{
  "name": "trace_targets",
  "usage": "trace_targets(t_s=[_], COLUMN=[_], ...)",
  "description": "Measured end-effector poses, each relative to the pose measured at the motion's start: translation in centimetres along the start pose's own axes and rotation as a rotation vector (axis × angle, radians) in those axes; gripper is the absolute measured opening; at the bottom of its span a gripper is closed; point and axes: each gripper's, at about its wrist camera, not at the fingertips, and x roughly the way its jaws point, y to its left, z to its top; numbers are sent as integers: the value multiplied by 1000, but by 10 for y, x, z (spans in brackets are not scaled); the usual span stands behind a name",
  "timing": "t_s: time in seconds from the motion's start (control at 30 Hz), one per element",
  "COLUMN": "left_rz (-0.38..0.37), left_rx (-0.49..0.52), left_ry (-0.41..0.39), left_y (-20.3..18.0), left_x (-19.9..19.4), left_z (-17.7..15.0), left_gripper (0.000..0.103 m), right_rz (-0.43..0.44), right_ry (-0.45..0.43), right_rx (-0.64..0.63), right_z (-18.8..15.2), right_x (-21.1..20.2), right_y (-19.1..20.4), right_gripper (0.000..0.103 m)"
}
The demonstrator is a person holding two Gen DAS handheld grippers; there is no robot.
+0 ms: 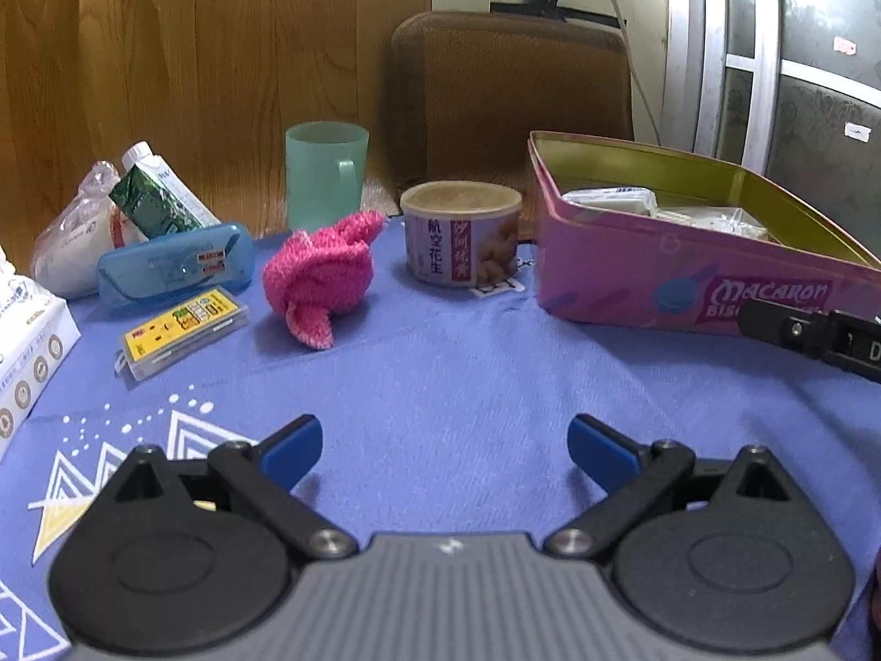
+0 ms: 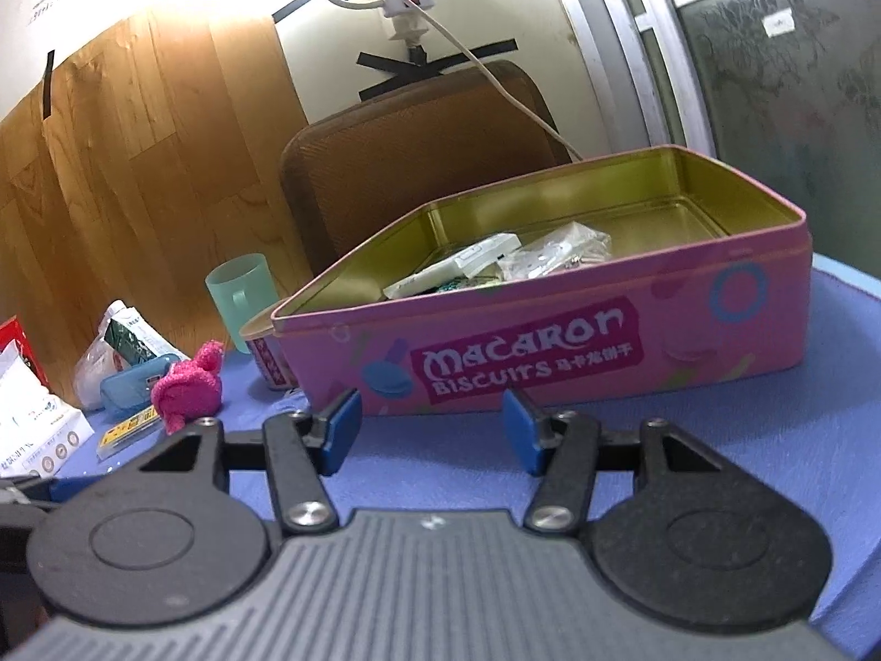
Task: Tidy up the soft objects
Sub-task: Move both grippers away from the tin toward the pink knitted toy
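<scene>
Left gripper (image 1: 445, 454) is hovering open, empty; pink towel (image 1: 322, 275) is sitting at eleven o'clock on the desk (image 1: 440, 374). Looking soft, light, floppy — pinching the bunched middle seems best.

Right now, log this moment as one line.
left claw: open, empty | right claw: open, empty | pink cloth: on tablecloth, untouched | biscuit tin: lid off

We see a blue cloth (image 1: 440, 374) with white and yellow triangles, a hot-pink towel (image 1: 322, 275), a pink tin (image 1: 650, 281) gold inside with magenta lettering, a mint-green mug (image 1: 325, 173), a translucent blue case (image 1: 176, 270), a yellow box (image 1: 184, 333) and a brown chair (image 1: 506, 99).
</scene>
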Motion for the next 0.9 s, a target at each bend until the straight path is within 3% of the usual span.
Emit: trace_targets(t_s=[0.9], left_rz=[-13], left_rx=[-21], left_ry=[-1], left_y=[4], left_x=[1], left_z=[-2], left_gripper=[100], right_rz=[-10], right_ry=[40], right_rx=[-22], right_z=[-1], right_x=[6], right_y=[5], right_gripper=[62])
